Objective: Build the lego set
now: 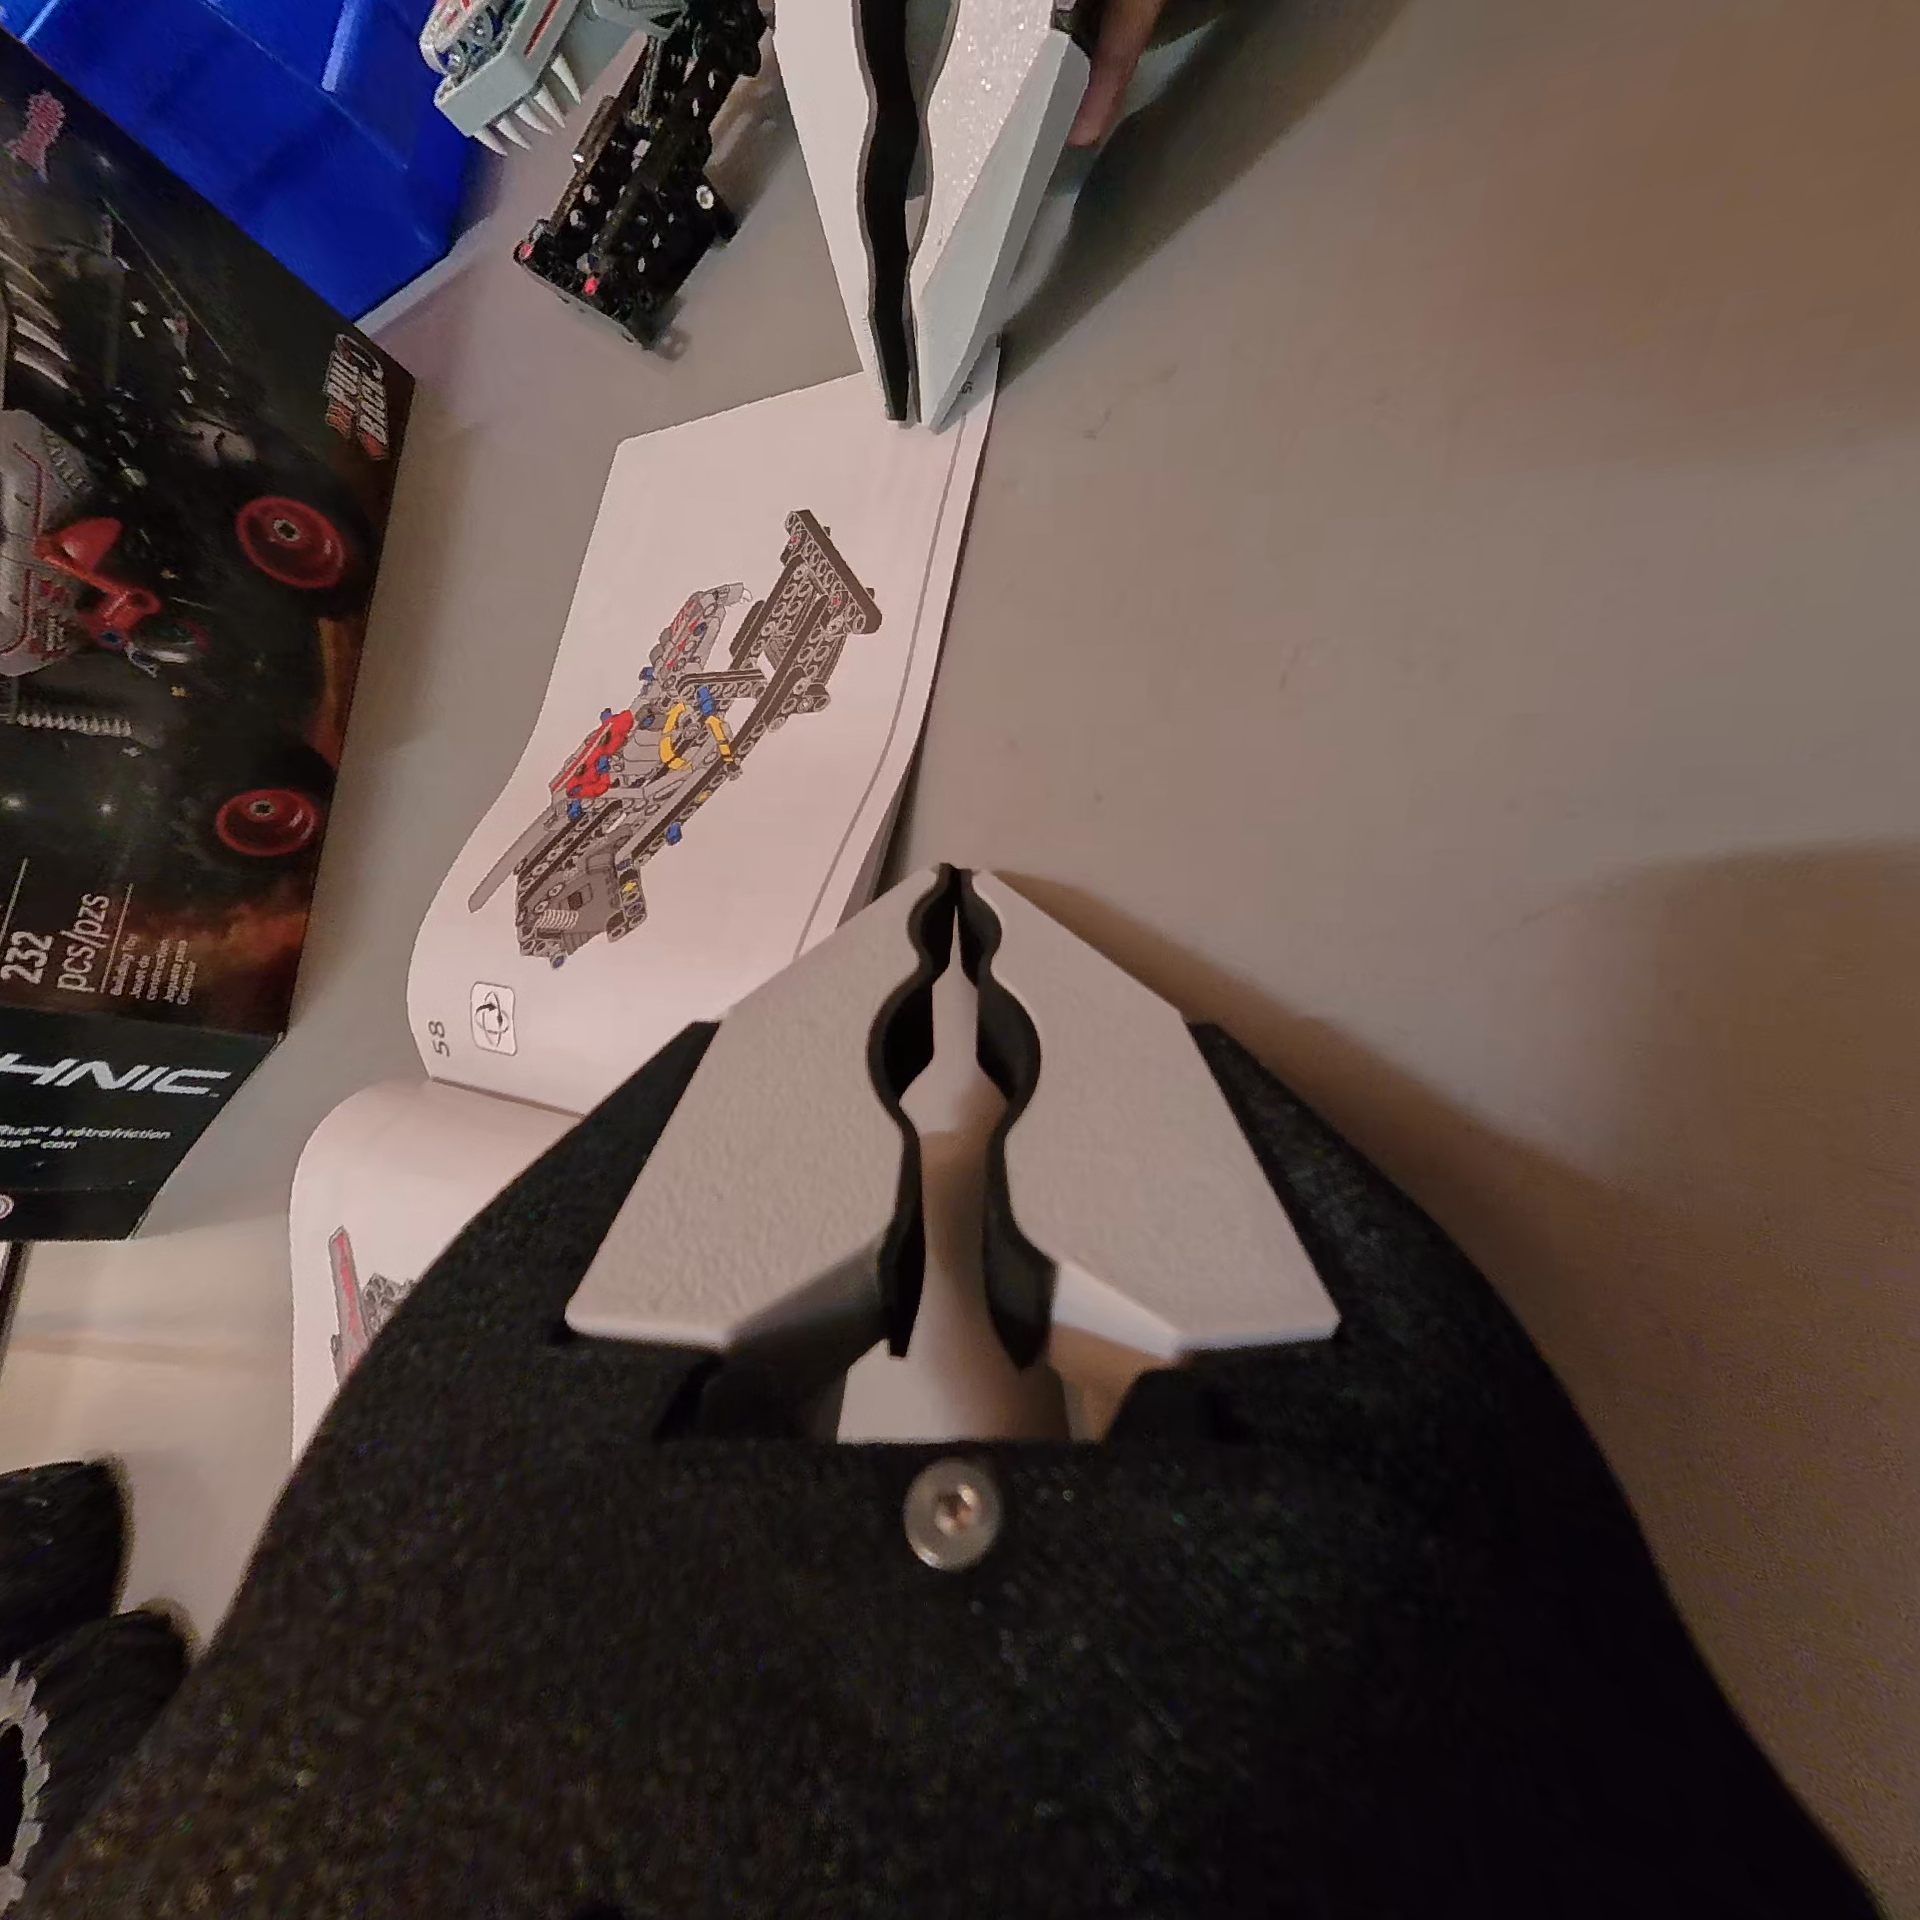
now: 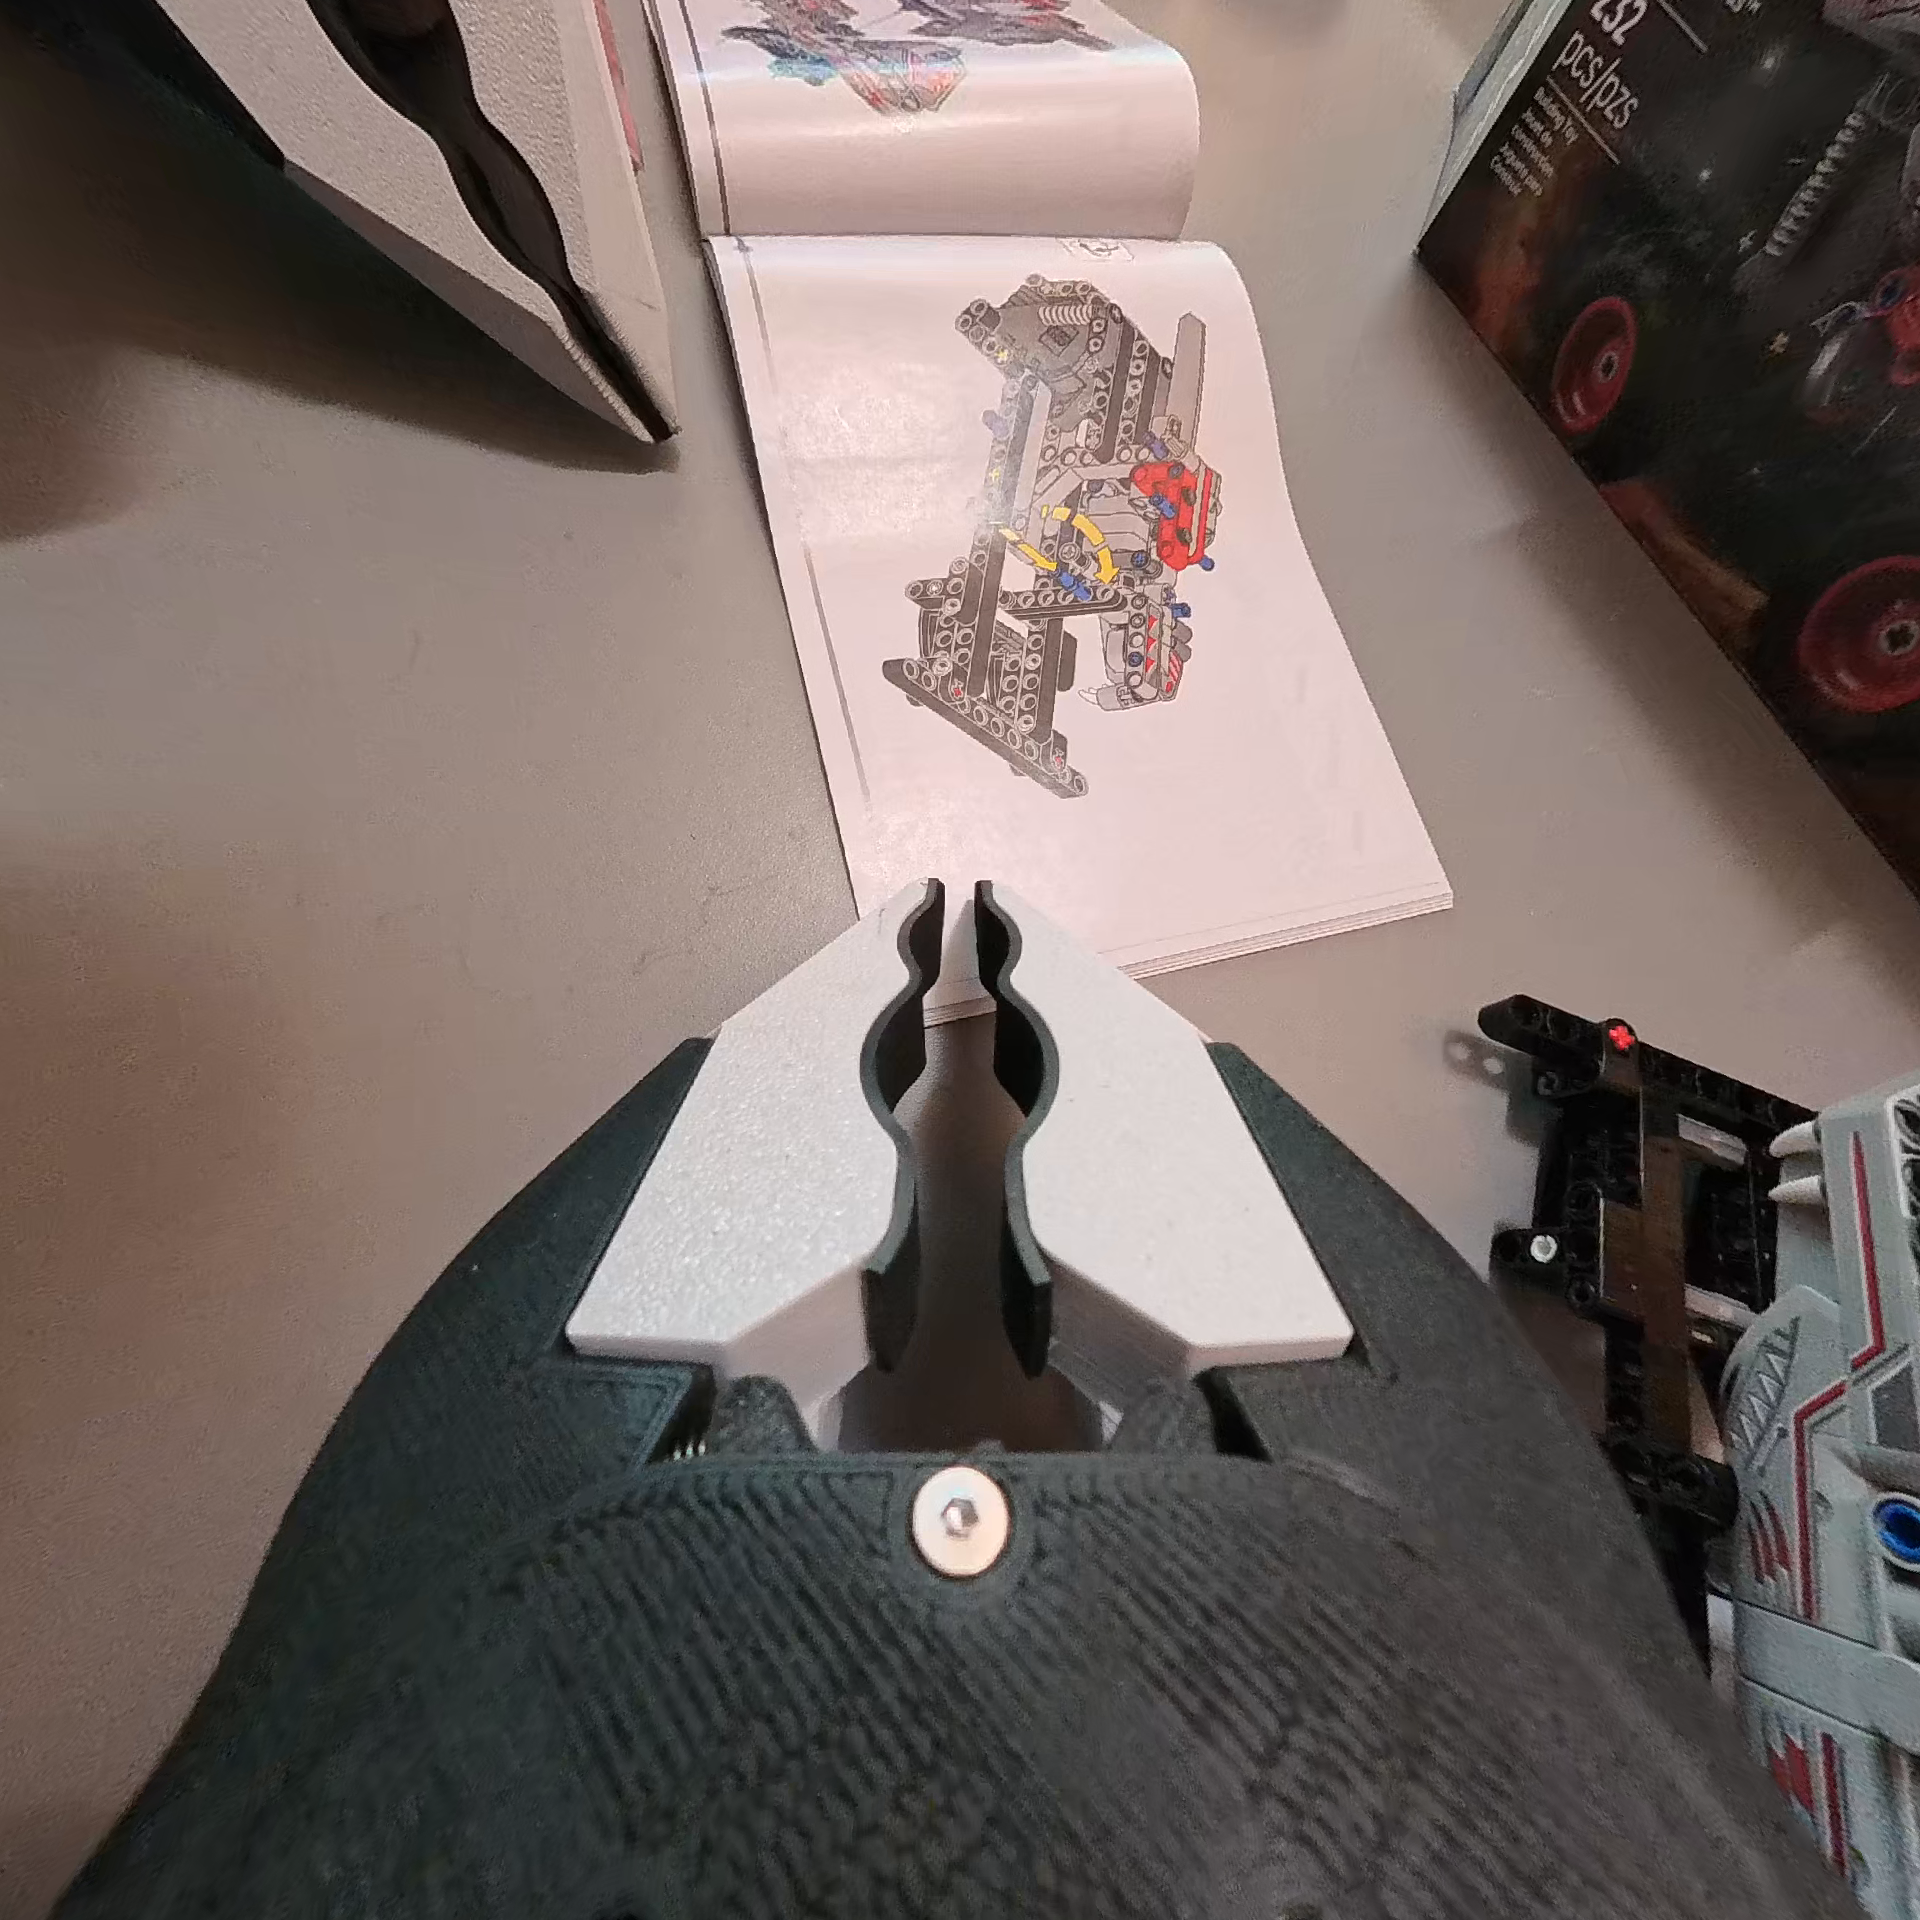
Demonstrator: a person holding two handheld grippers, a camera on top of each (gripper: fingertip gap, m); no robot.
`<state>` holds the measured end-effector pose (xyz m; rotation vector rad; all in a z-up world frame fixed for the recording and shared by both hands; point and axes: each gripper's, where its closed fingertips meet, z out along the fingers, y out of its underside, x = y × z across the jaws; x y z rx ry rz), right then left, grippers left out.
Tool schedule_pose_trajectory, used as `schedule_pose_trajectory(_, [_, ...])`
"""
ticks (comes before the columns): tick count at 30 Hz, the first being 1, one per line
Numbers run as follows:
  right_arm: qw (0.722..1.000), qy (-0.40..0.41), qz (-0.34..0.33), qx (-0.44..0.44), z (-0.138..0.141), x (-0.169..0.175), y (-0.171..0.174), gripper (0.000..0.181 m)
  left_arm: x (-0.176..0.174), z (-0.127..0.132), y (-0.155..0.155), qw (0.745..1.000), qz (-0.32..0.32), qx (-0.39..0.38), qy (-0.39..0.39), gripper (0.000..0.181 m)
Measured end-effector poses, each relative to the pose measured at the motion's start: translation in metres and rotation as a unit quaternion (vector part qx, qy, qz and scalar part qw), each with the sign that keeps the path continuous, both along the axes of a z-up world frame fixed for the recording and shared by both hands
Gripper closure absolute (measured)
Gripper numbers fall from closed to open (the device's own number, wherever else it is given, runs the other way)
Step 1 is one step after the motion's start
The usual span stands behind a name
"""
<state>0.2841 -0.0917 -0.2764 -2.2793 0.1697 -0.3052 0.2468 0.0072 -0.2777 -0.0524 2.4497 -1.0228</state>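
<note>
An open instruction booklet [image 1: 727, 675] lies on the grey table and also shows in the right wrist view [image 2: 1091, 571]. The partly built model, a black frame [image 1: 634, 229] with a grey toothed body [image 1: 509, 83], sits beyond it; in the right wrist view the frame [image 2: 1652, 1226] and body [image 2: 1849, 1475] lie at the right. My left gripper [image 1: 956, 878] is shut and empty beside the booklet's edge. My right gripper [image 2: 958, 888] is shut and empty, with its tips over the booklet's near edge. Each gripper shows in the other's view [image 1: 935, 229] [image 2: 468, 208].
The dark set box [image 1: 156, 675] lies left of the booklet, and at the upper right in the right wrist view [image 2: 1714, 364]. A blue bin [image 1: 260, 114] stands behind it. Black tyres [image 1: 62, 1621] lie at the lower left. Bare table [image 1: 1455, 623] stretches to the right. There is about 12 cm between the tips of the two grippers.
</note>
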Motion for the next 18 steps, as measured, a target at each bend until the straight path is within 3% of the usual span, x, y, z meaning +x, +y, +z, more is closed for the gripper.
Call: schedule_pose_trajectory(18, [1.000,0.005,-0.006,0.002,0.0000,0.0018,-0.0006,0.175,0.0009,0.0004,0.0001,1.000,-0.001,0.001,-0.006,0.181])
